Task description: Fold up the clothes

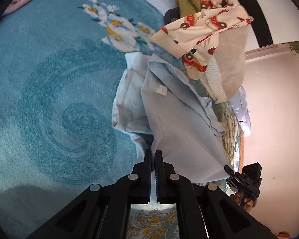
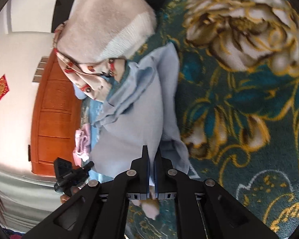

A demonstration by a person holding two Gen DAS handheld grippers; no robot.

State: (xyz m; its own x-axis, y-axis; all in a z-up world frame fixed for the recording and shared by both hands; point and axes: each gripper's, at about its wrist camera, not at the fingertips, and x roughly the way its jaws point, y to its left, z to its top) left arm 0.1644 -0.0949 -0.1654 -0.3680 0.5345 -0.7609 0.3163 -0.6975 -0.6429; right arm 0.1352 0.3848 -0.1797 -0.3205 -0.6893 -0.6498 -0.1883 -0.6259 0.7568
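A light blue garment [image 1: 179,123] hangs stretched between both grippers above the bed. My left gripper [image 1: 153,152] is shut on one corner of its hem, and the cloth runs up and right from the jaws. At the lower right of the left wrist view, the right gripper [image 1: 230,172] holds the garment's other end. In the right wrist view my right gripper [image 2: 151,154] is shut on a fold of the light blue garment [image 2: 129,135], with cloth bunched between its fingers. The left gripper [image 2: 87,166] shows at the lower left there, with a hand behind it.
A pile of clothes lies beyond the garment: a cream car-print piece [image 1: 201,25], a beige sweater [image 1: 231,63] and an olive item [image 1: 189,0]. A teal blanket [image 1: 59,91] covers the bed on the left, a dark floral blanket [image 2: 239,99] on the right. A pink cloth [image 2: 81,139] and an orange wooden door [image 2: 53,115] lie behind.
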